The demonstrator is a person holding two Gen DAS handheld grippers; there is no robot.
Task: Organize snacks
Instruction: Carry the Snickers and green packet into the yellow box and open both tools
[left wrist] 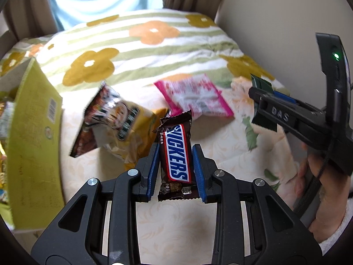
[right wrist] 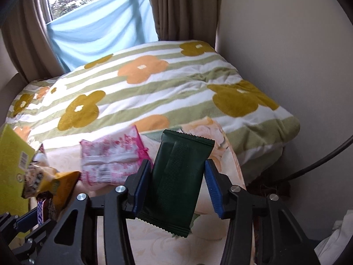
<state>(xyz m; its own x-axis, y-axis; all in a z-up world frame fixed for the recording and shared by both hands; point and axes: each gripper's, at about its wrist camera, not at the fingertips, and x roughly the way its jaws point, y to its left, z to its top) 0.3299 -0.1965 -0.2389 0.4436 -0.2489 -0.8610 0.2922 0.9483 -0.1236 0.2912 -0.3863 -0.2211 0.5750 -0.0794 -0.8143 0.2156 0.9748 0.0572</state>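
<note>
My left gripper (left wrist: 176, 152) is shut on a brown Snickers bar (left wrist: 177, 152) and holds it above the cream bedsheet. My right gripper (right wrist: 176, 174) is shut on a dark green snack packet (right wrist: 176, 183); it shows at the right of the left wrist view (left wrist: 262, 106). A yellow snack bag (left wrist: 114, 123) and a pink-and-white packet (left wrist: 196, 97) lie on the bed ahead; the pink packet also shows in the right wrist view (right wrist: 112, 159). A yellow-green cardboard box (left wrist: 33, 143) with snacks inside stands at the left.
A folded floral blanket (right wrist: 154, 84) covers the far part of the bed. A wall (right wrist: 275, 44) runs along the right, curtains and a window (right wrist: 99, 22) behind. The box edge (right wrist: 11, 154) is at the left of the right wrist view.
</note>
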